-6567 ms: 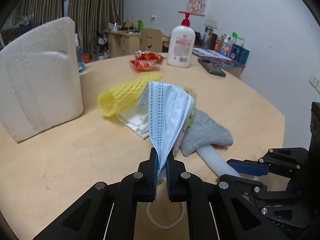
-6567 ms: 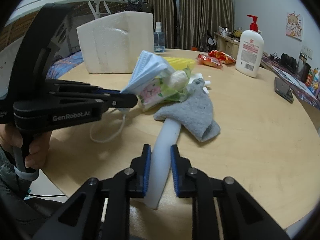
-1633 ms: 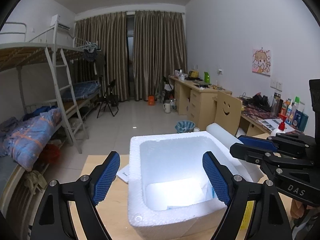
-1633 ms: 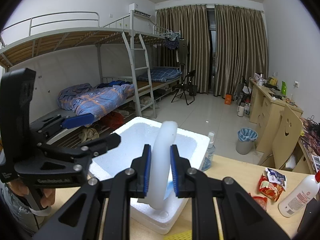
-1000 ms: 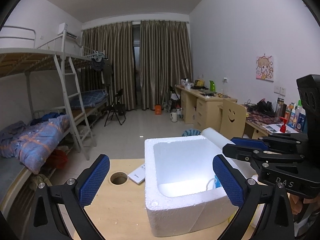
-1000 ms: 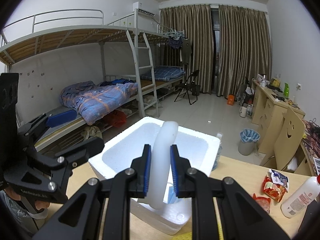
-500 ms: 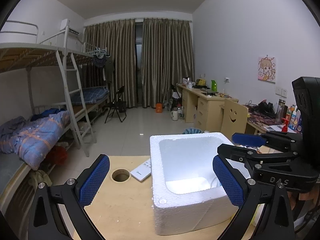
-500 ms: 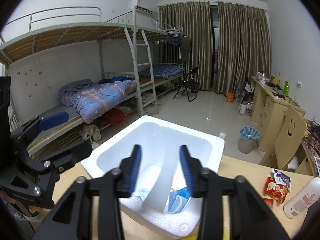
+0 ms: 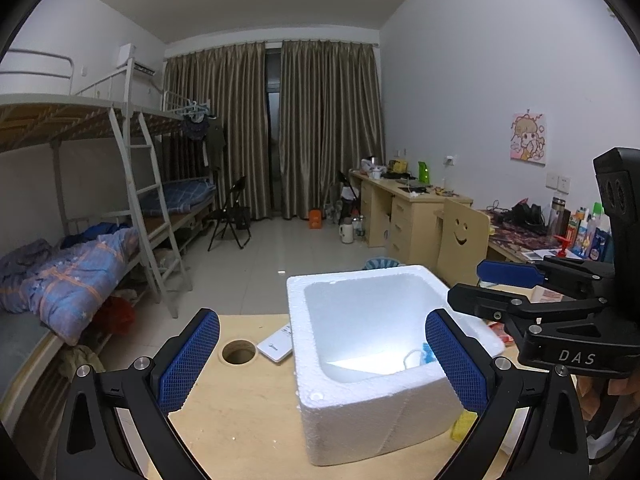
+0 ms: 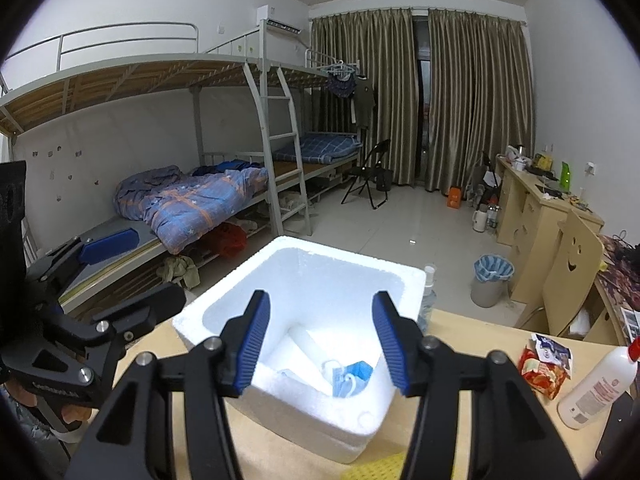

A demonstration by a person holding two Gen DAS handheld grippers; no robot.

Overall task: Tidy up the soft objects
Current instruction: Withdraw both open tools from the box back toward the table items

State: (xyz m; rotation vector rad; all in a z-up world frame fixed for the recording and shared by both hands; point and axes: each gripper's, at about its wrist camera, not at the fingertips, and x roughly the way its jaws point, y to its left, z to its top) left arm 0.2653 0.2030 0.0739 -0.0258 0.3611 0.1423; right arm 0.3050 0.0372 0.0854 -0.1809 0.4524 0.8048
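A white foam box (image 10: 384, 280) stands on the wooden table (image 9: 240, 412); it also shows in the left wrist view (image 9: 360, 408). Inside it lie a white foam tube (image 10: 308, 346) and a blue face mask (image 10: 354, 376), whose edge peeks out in the left wrist view (image 9: 424, 358). My right gripper (image 10: 322, 346) is open and empty above the box's near rim. My left gripper (image 9: 322, 364) is wide open and empty, held above the table and the box's left side. A yellow foam net (image 10: 376, 468) lies in front of the box.
A white remote (image 9: 276, 346) and a round cable hole (image 9: 239, 352) lie left of the box. Red snack packets (image 10: 544, 364), a lotion pump bottle (image 10: 596, 386) and a spray bottle (image 10: 427, 298) stand to its right. Beyond the table are a bunk bed and desks.
My right gripper has opened fully and the white foam tube now lies in the box beside the mask. My left gripper stayed open and empty and shifted slightly.
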